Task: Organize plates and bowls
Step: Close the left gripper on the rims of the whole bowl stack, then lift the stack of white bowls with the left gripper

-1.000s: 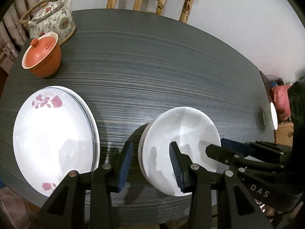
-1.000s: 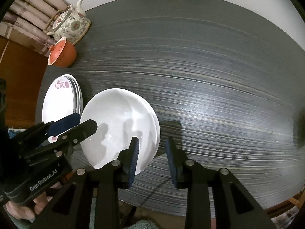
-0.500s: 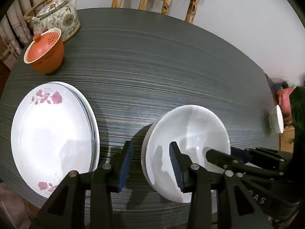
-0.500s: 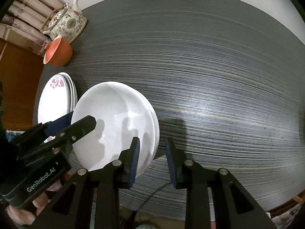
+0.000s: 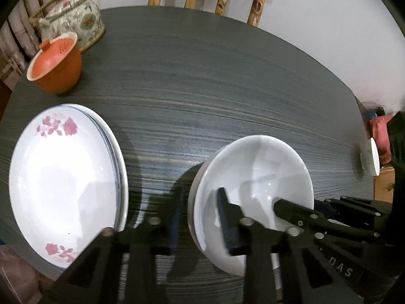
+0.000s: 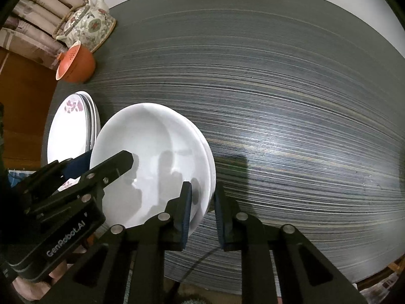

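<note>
1. The table [image 5: 202, 81] was a dark, round-edged top that carried all the crockery. One table was visible.
2. The stack of flowered plates [image 5: 65, 185] lay flat near the table's near-left edge, apparently already gathered. At least three rims showed in the right wrist view; the exact count could not be told.
3. The white bowls [image 6: 152, 157] sat just right of the plates, near the table's front edge. Two or three nested rims showed. The count was not certain.
4. The left gripper [image 5: 200, 217] straddled the left rim of the bowls, one finger outside and one inside. Its jaws had just been closing on that rim. Firm contact could not be confirmed.
5. The right gripper [image 6: 202, 210] straddled the opposite rim in the same way, its jaws likewise just closing. The two-sided hold suggested a level lift of the bowls.
6. One floral teapot [image 5: 73, 22] and one orange lidded cup [image 5: 55, 68] stood at the far left, clear of the work.
</note>
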Tool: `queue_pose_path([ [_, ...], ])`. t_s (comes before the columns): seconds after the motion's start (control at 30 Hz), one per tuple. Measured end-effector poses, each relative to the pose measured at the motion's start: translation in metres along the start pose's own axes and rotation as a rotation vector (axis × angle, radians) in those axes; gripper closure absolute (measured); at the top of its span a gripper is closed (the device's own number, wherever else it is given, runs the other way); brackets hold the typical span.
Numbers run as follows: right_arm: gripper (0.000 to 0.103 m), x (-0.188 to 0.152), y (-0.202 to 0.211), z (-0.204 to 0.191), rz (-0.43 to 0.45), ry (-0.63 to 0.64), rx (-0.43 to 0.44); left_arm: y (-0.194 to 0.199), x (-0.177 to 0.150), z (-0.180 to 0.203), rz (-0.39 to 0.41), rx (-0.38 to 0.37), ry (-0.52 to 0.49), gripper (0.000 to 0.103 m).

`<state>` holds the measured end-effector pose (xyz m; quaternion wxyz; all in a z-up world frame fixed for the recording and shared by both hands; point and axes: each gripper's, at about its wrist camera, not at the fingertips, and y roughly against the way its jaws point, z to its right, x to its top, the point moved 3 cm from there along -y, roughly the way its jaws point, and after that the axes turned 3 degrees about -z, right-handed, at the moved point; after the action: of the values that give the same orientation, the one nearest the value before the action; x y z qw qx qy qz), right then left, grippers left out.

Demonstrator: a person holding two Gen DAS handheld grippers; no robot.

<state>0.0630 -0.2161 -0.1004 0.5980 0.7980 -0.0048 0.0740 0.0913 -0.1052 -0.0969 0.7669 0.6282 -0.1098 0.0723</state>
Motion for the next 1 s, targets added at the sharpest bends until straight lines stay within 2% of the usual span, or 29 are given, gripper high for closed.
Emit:
queue_pose_path([
  [0.4,0.087,0.001,0.0,0.003,-0.01,-0.018,0.017,-0.009,0.0,-0.01,-0.041,-0.063,0.043,0.081],
  [1.0,0.084,-0.005,0.002,0.007,0.004,-0.027,0.032,-0.006,-0.007,-0.009,-0.024,-0.052,0.027,0.083],
])
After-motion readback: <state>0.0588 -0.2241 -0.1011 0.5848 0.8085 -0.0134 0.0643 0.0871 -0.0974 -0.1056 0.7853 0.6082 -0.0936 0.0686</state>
